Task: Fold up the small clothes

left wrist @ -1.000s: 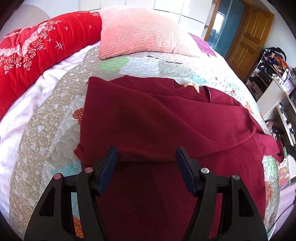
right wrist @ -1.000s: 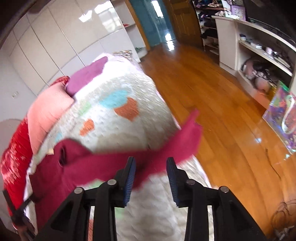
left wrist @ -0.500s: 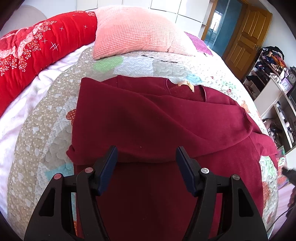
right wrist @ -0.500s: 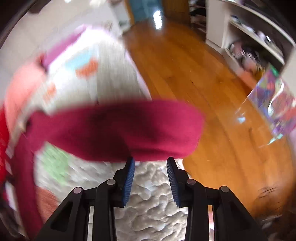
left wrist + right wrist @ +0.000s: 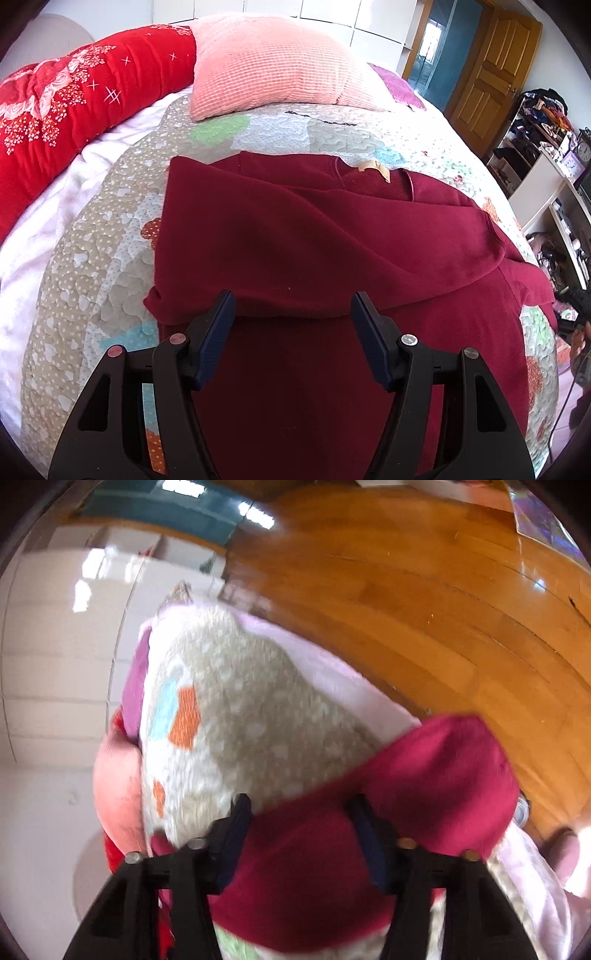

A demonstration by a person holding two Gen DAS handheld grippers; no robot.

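One sleeve (image 5: 332, 258) already lies folded across the maroon sweater (image 5: 332, 387) below the pink pillow (image 5: 273, 62); the other (image 5: 406, 794) remains (blurred) between the right gripper's (image 5: 301, 840) parted fingers, left gripper (image 5: 291, 332) open, empty.

The right-wrist view is motion-blurred: the sleeve (image 5: 424, 782) smears across the right gripper (image 5: 301, 812), so any contact is unclear. The sweater (image 5: 314, 240) hem runs off the bottom edge.
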